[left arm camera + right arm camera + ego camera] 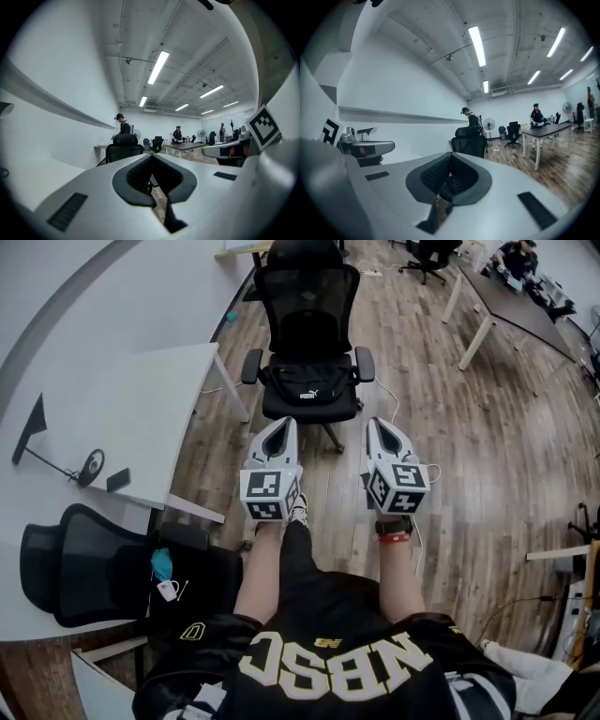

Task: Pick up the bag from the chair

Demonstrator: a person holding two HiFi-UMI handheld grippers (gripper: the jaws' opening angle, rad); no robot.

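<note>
A black bag (309, 388) with a white logo lies on the seat of a black office chair (307, 296) straight ahead on the wood floor. My left gripper (284, 425) and right gripper (377, 424) are held side by side in front of the chair, short of the seat's front edge and apart from the bag. Both have their jaws together with nothing between them. In the left gripper view the left gripper (152, 161) points level at the chair's backrest (124, 151). In the right gripper view the right gripper (450, 161) points at the same chair (469, 144). The bag is hidden behind the jaws in both gripper views.
A white table (141, 418) stands to the left, with a second black chair (94, 563) beside me at the lower left. A long dark table (511, 301) runs along the upper right. A thin cable (389, 399) trails on the floor by the chair. People stand far back.
</note>
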